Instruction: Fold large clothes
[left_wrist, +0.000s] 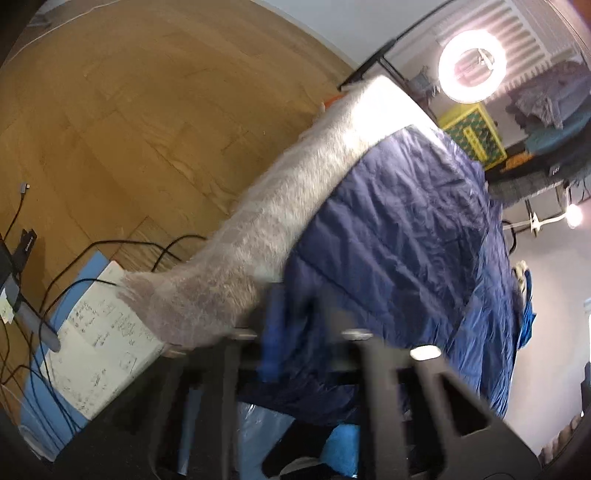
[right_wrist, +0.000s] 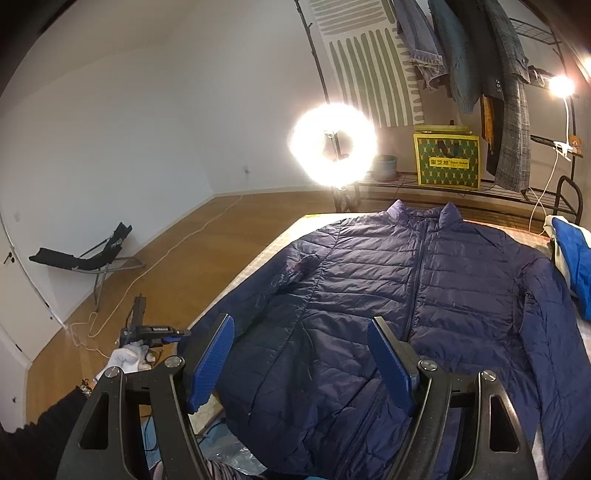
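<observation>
A navy quilted puffer jacket (right_wrist: 417, 295) lies front up and zipped on the table, collar at the far end, both sleeves spread out. My right gripper (right_wrist: 303, 354) is open, its blue pads hovering over the jacket's near hem. The left gripper (right_wrist: 162, 332), held in a white-gloved hand, shows at the table's left edge beside the jacket's left sleeve. In the left wrist view the picture is blurred by motion; the jacket (left_wrist: 406, 240) fills the right half, and the left gripper's fingers (left_wrist: 280, 332) sit at the sleeve's edge; I cannot tell if they grip it.
The table has a pale fuzzy cover (left_wrist: 295, 192). A ring light (right_wrist: 334, 144) stands behind the table. A blue garment (right_wrist: 576, 266) lies at the table's right edge. A clothes rack with a yellow box (right_wrist: 447, 158) is at the back. Cables and papers (left_wrist: 99, 354) lie on the floor.
</observation>
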